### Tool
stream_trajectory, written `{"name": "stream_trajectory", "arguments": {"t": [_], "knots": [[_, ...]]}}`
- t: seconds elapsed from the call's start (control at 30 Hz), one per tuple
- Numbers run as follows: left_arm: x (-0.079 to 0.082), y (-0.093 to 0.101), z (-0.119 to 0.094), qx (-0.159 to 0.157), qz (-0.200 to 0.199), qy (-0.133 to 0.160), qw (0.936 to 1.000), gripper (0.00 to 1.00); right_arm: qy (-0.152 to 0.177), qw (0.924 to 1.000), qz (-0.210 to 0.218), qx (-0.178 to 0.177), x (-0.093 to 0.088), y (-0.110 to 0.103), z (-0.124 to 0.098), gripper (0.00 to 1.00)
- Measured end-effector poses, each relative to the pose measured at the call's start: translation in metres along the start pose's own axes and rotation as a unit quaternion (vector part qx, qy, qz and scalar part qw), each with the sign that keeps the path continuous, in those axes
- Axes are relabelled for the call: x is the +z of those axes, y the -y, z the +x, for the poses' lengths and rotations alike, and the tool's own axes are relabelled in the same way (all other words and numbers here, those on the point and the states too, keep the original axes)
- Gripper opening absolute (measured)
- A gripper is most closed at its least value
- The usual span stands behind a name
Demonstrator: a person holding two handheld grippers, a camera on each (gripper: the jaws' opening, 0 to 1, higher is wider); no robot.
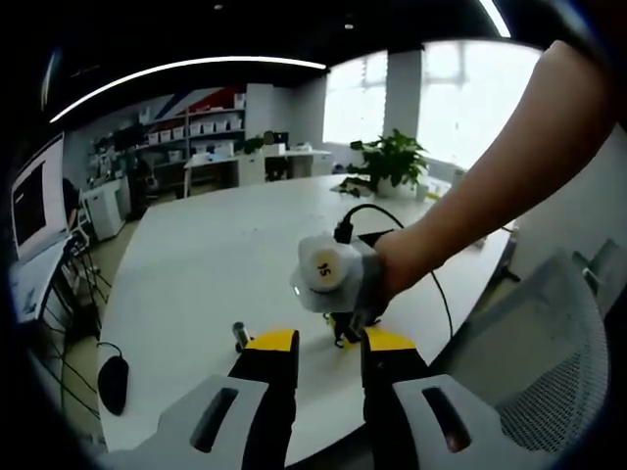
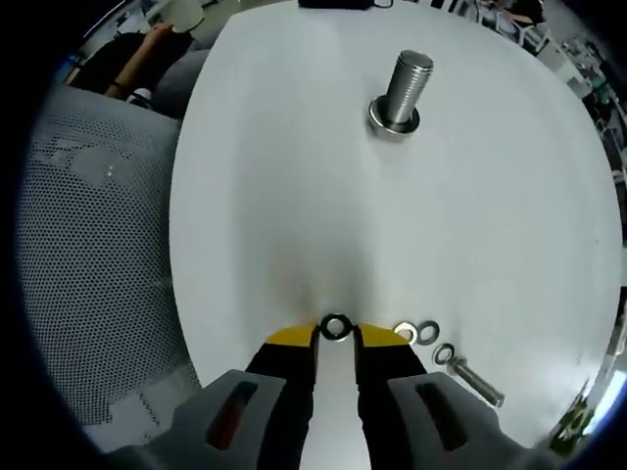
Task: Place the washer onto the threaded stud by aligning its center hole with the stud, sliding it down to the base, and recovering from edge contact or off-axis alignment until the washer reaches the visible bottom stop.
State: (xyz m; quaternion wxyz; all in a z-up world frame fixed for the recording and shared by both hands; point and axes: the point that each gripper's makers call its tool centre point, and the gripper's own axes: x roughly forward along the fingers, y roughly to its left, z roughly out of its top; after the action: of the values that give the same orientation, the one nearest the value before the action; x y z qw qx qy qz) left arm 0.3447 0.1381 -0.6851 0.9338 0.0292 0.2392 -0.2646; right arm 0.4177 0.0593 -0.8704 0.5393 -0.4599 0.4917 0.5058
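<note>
On a large white round table (image 2: 294, 196), seen from above in the right gripper view, one mesh-backed grey chair (image 2: 88, 245) stands against its edge. One big threaded stud (image 2: 404, 90) stands upright on its wide base, well away from the jaws, with a washer already lying round its foot. Near the right gripper (image 2: 336, 338) lie smaller parts: one washer (image 2: 336, 327) sits right between the yellow fingertips, which stand close on either side of it and seem to pinch it, though contact is hard to confirm; just beside it are two more loose rings (image 2: 421, 332), then one small bolt (image 2: 470, 380) lying on its side with a washer near its head. That makes three loose washers or nuts by the jaws and one at the stud.

The left gripper view looks across the same table toward an office room: one curved ceiling light, shelves with white boxes, one potted plant (image 1: 392, 157), one monitor (image 1: 37, 201) at the side and one black mouse (image 1: 114, 382) at the table edge. A person's forearm (image 1: 490, 176) reaches in, holding the other gripper, whose white round cap bears a yellow sticker (image 1: 324, 262) reading "15"; a black cable loops from it. A small upright bolt (image 1: 239, 336) stands just beyond the left gripper (image 1: 328, 343), whose jaws are parted with nothing between them.
</note>
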Motion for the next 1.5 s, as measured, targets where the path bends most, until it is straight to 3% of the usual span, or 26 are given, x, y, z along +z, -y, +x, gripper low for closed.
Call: {"name": "stream_trajectory", "arguments": {"t": [0.4, 0.53, 0.63, 0.77, 1.07, 1.2, 1.3, 1.37, 1.5], "knots": [[0.0, 0.0, 0.0, 0.0, -0.001, 0.001, 1.0, 0.22, 0.003, 0.9999, 0.009, -0.005, 0.0, 0.0, -0.001, 0.14], [0.0, 0.0, 0.0, 0.001, -0.001, 0.0, 1.0, 0.22, -0.032, 0.9976, -0.057, -0.022, 0.002, -0.004, -0.001, 0.13], [0.0, 0.0, 0.0, 0.001, 0.0, -0.001, 1.0, 0.22, -0.035, 0.9991, -0.022, -0.012, 0.002, -0.002, -0.001, 0.13], [0.0, 0.0, 0.0, 0.001, 0.0, -0.002, 1.0, 0.22, -0.028, 0.9994, -0.019, -0.012, 0.001, -0.002, -0.001, 0.13], [0.0, 0.0, 0.001, 0.0, 0.0, -0.003, 1.0, 0.22, 0.023, 0.9995, 0.009, -0.017, -0.002, 0.001, -0.001, 0.13], [-0.001, 0.0, 0.0, 0.0, 0.001, -0.005, 1.0, 0.22, 0.019, 0.9994, 0.023, -0.016, -0.014, 0.0, -0.004, 0.12], [-0.001, -0.001, 0.0, 0.002, 0.0, -0.003, 1.0, 0.22, 0.036, 0.9971, 0.065, -0.015, -0.02, 0.003, -0.01, 0.12], [-0.001, -0.002, 0.0, 0.003, -0.001, -0.003, 1.0, 0.22, 0.038, 0.9968, 0.069, -0.016, -0.022, 0.006, -0.014, 0.12], [-0.001, -0.001, 0.0, 0.003, 0.001, -0.004, 1.0, 0.22, 0.038, 0.9951, 0.089, -0.023, -0.036, 0.019, -0.026, 0.13]]}}
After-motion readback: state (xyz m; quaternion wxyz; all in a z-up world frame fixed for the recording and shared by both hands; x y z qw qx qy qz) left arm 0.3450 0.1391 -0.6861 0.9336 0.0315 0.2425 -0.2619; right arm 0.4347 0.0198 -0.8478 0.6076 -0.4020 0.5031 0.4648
